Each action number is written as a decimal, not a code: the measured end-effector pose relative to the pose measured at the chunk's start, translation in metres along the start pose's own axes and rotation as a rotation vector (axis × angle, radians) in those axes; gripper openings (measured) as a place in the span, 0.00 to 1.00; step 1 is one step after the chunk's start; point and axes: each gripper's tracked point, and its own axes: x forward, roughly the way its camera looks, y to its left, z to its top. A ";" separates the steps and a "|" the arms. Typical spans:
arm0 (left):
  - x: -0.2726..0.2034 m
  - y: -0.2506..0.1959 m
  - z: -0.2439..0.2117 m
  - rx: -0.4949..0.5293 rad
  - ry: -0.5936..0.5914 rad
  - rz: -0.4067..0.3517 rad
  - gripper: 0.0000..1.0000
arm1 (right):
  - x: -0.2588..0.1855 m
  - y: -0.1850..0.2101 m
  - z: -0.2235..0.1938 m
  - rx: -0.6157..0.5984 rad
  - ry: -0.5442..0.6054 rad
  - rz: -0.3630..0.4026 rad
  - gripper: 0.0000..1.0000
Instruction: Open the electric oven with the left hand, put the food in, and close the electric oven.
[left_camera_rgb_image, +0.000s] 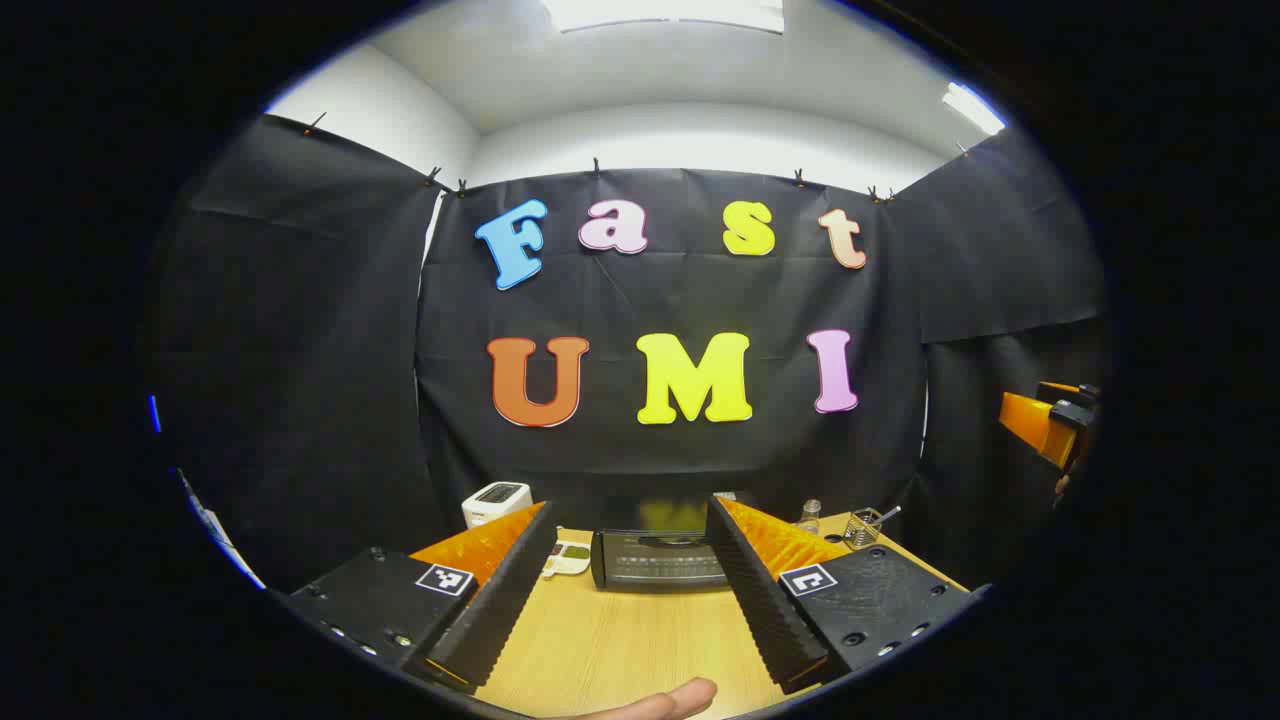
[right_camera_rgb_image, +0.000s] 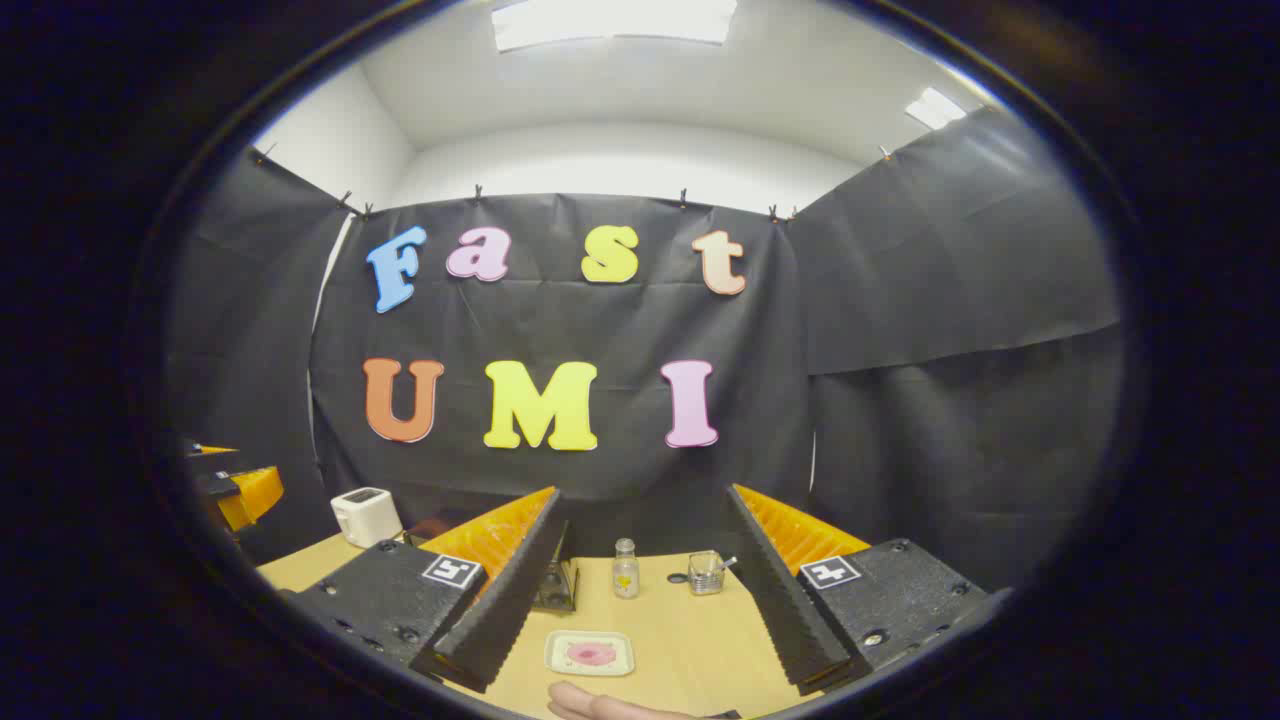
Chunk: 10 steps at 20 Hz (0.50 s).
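Note:
The black electric oven (left_camera_rgb_image: 660, 558) stands at the far side of the wooden table (left_camera_rgb_image: 620, 640) with its door closed, seen between my left gripper's fingers. My left gripper (left_camera_rgb_image: 630, 515) is open and holds nothing, well short of the oven. A small white plate with pink food (right_camera_rgb_image: 590, 653) lies on the table close in front of my right gripper (right_camera_rgb_image: 643, 500), which is open too. In the right gripper view, a corner of the oven (right_camera_rgb_image: 555, 585) peeks from behind the left finger (right_camera_rgb_image: 500, 590).
A white toaster (left_camera_rgb_image: 497, 500) stands left of the oven, with a small dish of green food (left_camera_rgb_image: 568, 558) beside it. Right of the oven are a small bottle (right_camera_rgb_image: 625, 568) and a glass cup with a spoon (right_camera_rgb_image: 706, 572). A fingertip (left_camera_rgb_image: 665, 698) shows at the bottom edge.

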 end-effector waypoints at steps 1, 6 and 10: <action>0.002 0.003 0.002 0.000 -0.002 0.009 0.84 | -0.003 -0.001 0.004 -0.007 0.003 0.006 1.00; 0.004 0.004 0.008 0.013 -0.008 0.006 0.95 | -0.023 -0.007 0.022 -0.004 -0.021 0.013 1.00; -0.002 -0.004 0.022 -0.007 -0.026 -0.025 0.95 | -0.027 -0.011 0.027 0.008 -0.016 0.007 1.00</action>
